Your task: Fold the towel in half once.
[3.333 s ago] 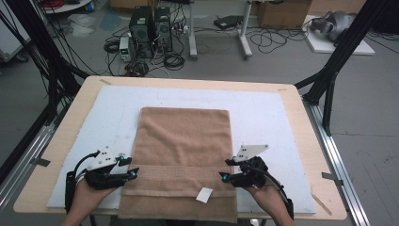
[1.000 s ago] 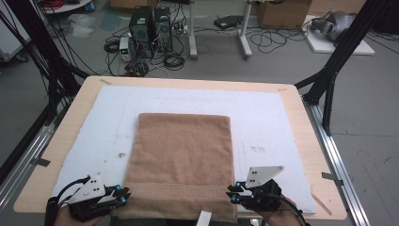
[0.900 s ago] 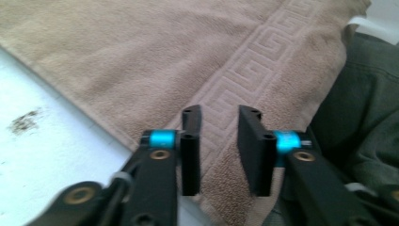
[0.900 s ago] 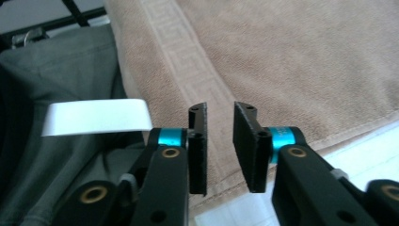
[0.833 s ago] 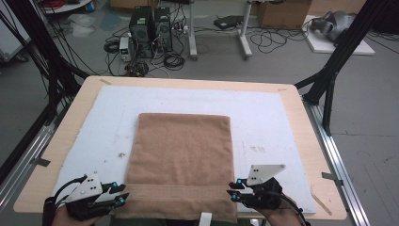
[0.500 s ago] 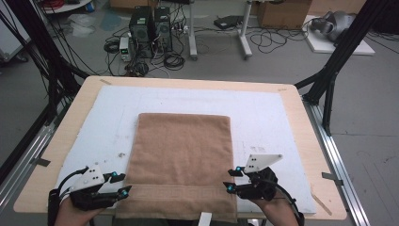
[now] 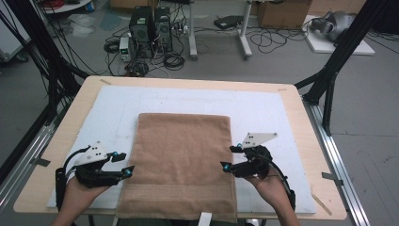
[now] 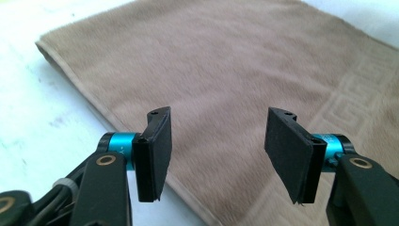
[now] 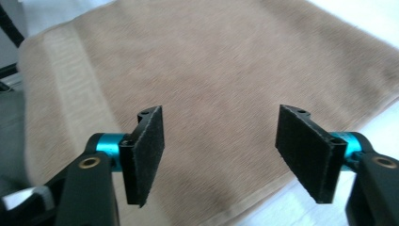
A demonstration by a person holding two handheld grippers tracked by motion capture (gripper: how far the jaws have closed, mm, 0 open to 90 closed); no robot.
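black fingers (image 8: 153,155), teal collars, grey plates

Brown towel (image 7: 181,162) is laid flat on the white mat (image 7: 263,110) of the desk, folded into a tall rectangle, long sides running away from the person. Near end hangs slightly over the front edge; a woven key-pattern band (image 7: 176,192) is seen across that end, with a small white tag (image 7: 204,219) below it. Surface is smooth, plush, without wrinkles. Hemmed side edge is seen in the left gripper view (image 8: 94,101); pattern band at its right (image 8: 357,101).
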